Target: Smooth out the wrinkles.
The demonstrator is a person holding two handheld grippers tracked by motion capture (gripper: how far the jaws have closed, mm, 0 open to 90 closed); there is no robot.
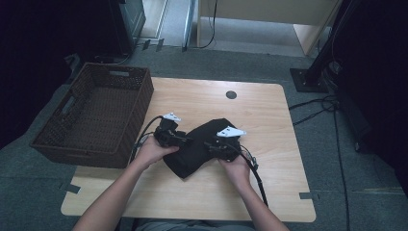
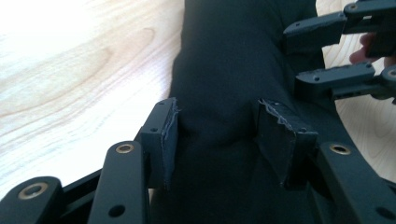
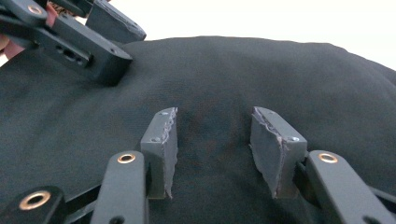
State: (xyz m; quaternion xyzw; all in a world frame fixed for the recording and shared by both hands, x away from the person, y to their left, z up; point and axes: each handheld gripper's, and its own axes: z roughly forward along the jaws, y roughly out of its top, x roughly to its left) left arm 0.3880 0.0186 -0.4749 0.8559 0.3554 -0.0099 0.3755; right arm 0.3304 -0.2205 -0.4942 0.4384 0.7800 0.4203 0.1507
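Observation:
A folded black cloth (image 1: pixel 198 147) lies on the wooden table (image 1: pixel 269 120). My left gripper (image 1: pixel 185 140) comes at it from its left end; in the left gripper view its pads (image 2: pixel 166 135) pinch a raised hump of the cloth (image 2: pixel 219 93) between them. My right gripper (image 1: pixel 211 144) comes from the right end, tips pointing toward the left one. Its pads (image 3: pixel 161 140) stand apart over the smooth cloth (image 3: pixel 261 74), which shows no pinch between them. Each gripper view shows the other gripper's jaws resting on the cloth farther off.
A dark woven basket (image 1: pixel 96 113) stands at the table's left edge, close to my left hand. A small round black disc (image 1: pixel 231 95) sits near the table's far edge. Cables (image 1: pixel 317 108) run over the floor at the right.

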